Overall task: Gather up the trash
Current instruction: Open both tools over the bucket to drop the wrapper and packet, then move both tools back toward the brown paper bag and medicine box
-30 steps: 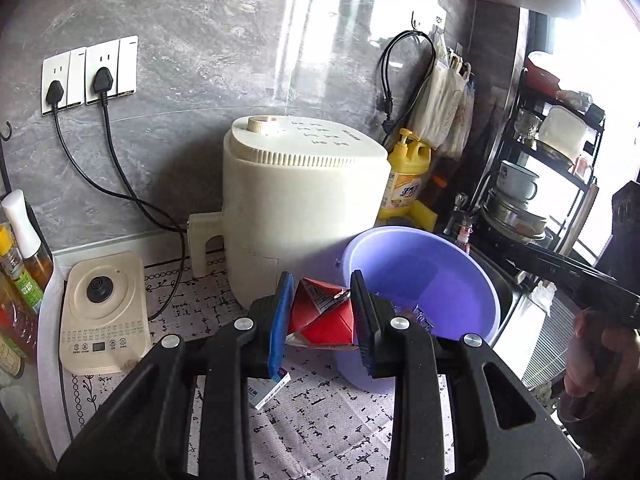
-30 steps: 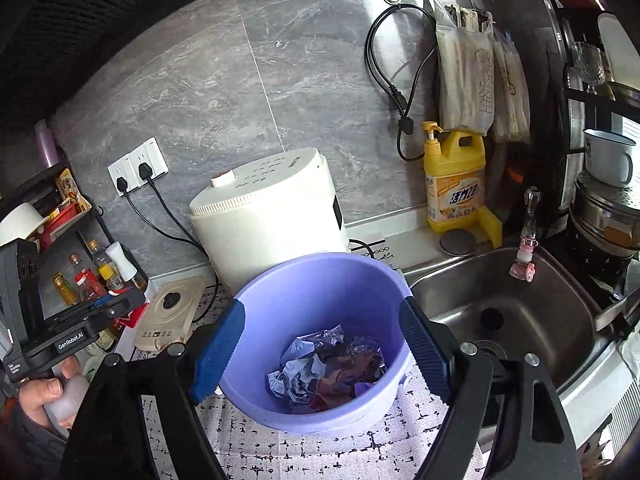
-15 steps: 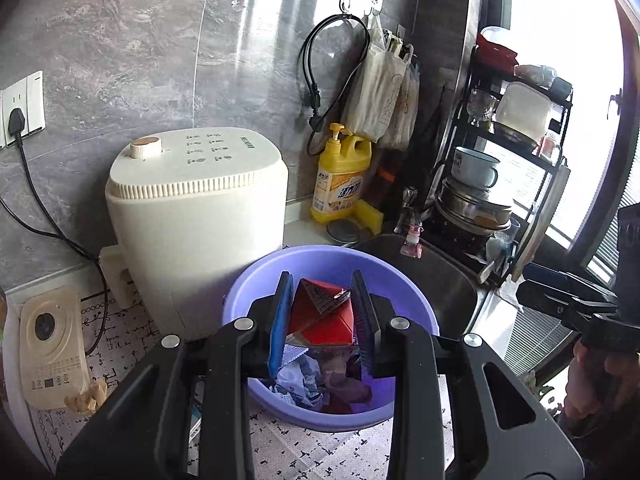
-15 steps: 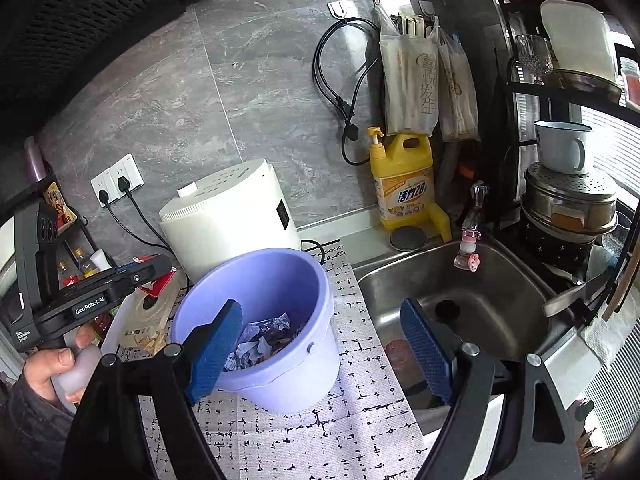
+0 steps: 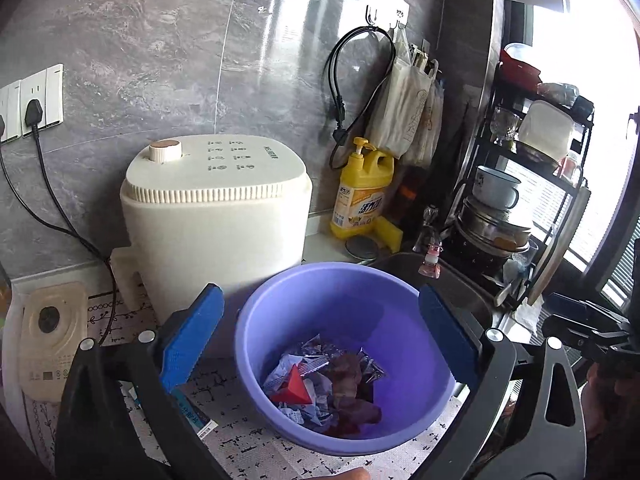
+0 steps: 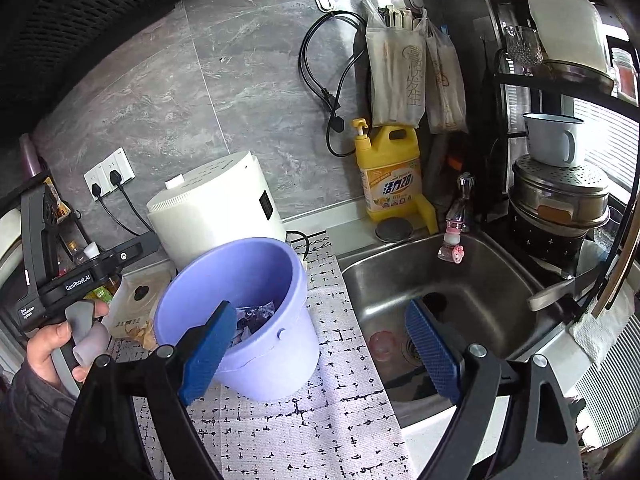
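1. The crumpled red paper carton lies inside the round lilac plastic bucket, on top of a heap of crushed silvery and brown wrappers. Half a second ago it was pinched between the left gripper's blue pads above the bucket.
2. The left gripper has just been opening; its jaws now stand spread wide over the bucket's rim with nothing between them. The carton is dropped in, so I judge this piece of trash collected.
3. The right gripper is also spread and empty, its jaws having just widened a little. It hangs near the bucket's outer wall and the steel sink, touching neither.
4. The bucket stands on a white cloth with black dashes, in front of a cream boxy appliance.
5. A flat white packet with blue print lies on the cloth beneath the left gripper's frame, mostly covered; it may be further trash, but I cannot tell.
6. In the right wrist view the gripper's own finger blocks most of the bucket's contents, and the carton does not show there.
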{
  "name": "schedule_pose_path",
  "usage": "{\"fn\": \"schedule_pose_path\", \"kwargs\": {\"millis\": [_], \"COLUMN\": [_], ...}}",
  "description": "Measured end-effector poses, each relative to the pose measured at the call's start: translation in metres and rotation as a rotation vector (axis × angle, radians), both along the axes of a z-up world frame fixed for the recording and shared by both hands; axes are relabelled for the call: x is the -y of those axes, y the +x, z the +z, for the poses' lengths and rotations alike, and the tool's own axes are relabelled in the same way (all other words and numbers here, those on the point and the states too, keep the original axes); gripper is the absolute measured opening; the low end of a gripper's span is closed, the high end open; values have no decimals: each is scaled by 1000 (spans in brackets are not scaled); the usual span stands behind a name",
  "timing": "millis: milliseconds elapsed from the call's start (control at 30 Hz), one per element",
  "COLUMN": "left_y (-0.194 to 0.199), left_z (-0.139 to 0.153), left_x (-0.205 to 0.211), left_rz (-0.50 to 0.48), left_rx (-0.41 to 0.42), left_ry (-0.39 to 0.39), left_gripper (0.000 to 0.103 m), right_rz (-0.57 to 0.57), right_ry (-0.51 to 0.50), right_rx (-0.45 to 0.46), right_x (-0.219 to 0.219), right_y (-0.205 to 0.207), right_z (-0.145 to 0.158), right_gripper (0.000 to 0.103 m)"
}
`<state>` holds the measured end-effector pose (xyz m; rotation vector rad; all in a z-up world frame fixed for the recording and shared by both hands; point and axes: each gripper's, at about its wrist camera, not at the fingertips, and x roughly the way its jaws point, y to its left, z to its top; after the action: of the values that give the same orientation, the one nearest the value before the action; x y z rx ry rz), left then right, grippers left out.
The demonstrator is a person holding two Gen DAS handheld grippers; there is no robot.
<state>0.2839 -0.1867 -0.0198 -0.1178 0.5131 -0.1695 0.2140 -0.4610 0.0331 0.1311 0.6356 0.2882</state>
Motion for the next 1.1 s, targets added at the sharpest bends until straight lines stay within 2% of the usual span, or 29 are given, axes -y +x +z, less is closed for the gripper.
{"fn": "schedule_pose_path", "kwargs": {"millis": [367, 867, 1100], "left_y": [-32, -77, -103], "left_z": [-7, -31, -48], "left_x": [-57, -137, -182], "left_rz": [74, 133, 181], "left_rx": [-46, -96, -137], "left_ry": [11, -6, -20], "left_gripper": [97, 97, 97], "right_rz": [97, 171, 208], "right_ry": [22, -29, -56], "right_rx": [-15, -35, -52], "right_x": [-62, -154, -195], "right_y": [5, -17, -24], "right_z": [-7, -19, -28], "right_gripper": [95, 95, 91]}}
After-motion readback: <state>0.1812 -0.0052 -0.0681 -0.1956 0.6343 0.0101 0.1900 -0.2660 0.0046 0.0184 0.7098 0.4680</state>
